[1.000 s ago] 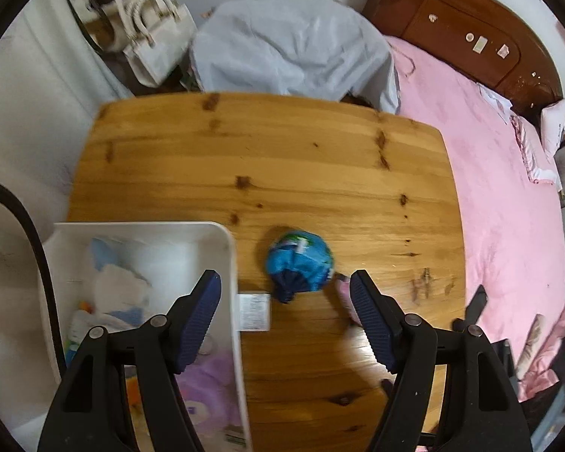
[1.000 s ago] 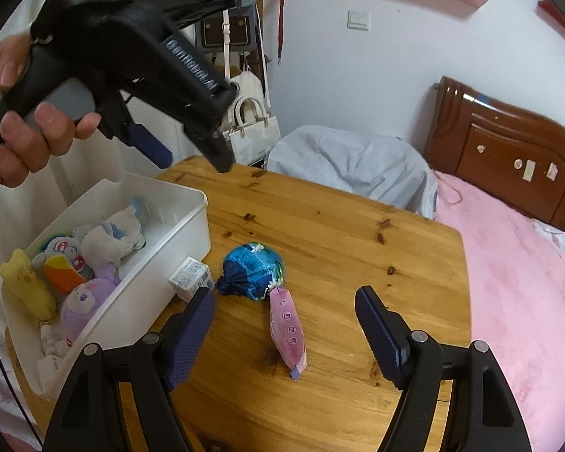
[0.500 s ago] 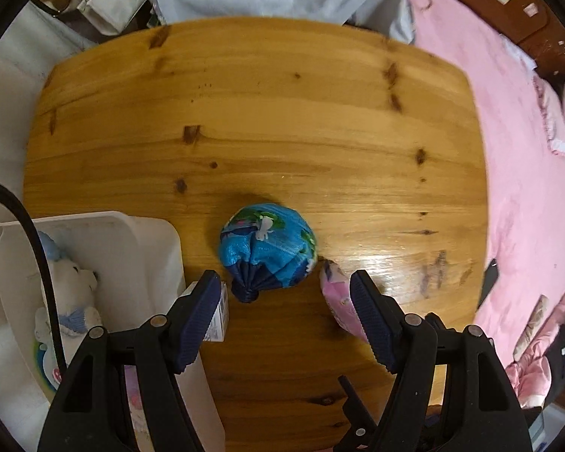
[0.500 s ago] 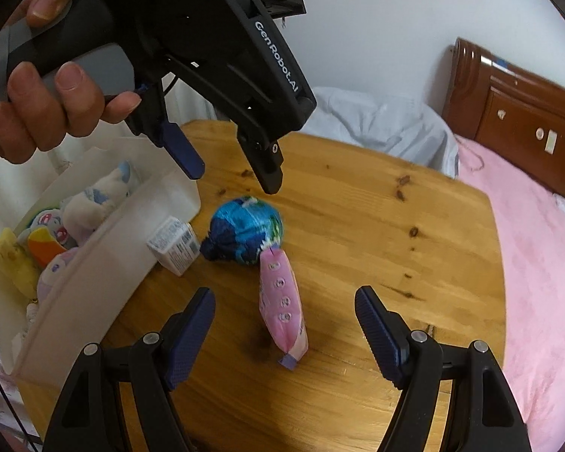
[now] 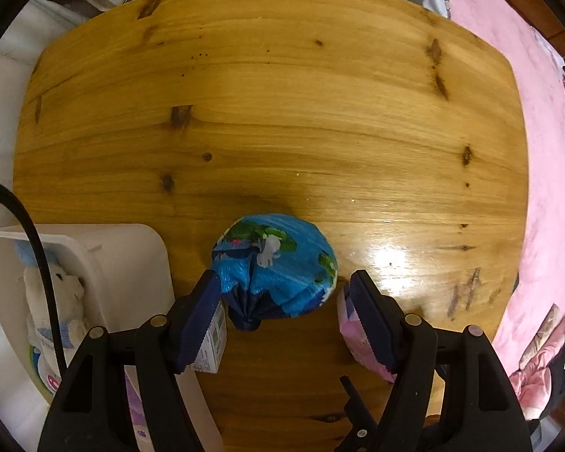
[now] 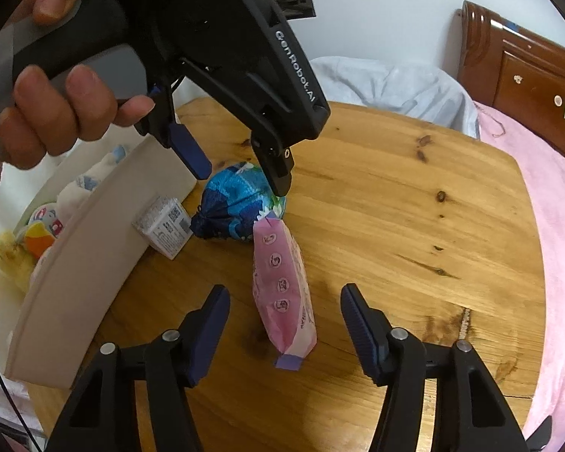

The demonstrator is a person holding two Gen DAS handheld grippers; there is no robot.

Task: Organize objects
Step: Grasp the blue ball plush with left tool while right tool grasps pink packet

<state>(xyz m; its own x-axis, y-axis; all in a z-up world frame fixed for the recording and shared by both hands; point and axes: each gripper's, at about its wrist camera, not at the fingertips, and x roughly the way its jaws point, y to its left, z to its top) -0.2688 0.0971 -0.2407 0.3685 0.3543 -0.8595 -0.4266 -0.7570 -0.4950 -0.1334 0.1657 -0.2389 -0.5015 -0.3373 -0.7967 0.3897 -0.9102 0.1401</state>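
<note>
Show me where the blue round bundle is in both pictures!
Left wrist view: the blue bundle sits low in the middle, between the open fingers of the left gripper.
Right wrist view: the blue bundle lies left of center, under the left gripper, beyond the open right gripper.
Shared landmark: the small white carton stands between the bundle and the white bin.

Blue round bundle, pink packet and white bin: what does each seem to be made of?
Blue round bundle: looks like thin printed plastic film or foil, crinkled and gathered into a twisted tail; the contents are hidden. Pink packet: soft glossy plastic wrapper, printed, with a crimped sealed end. White bin: rigid moulded plastic, smooth matte wall with rounded corners.
</note>
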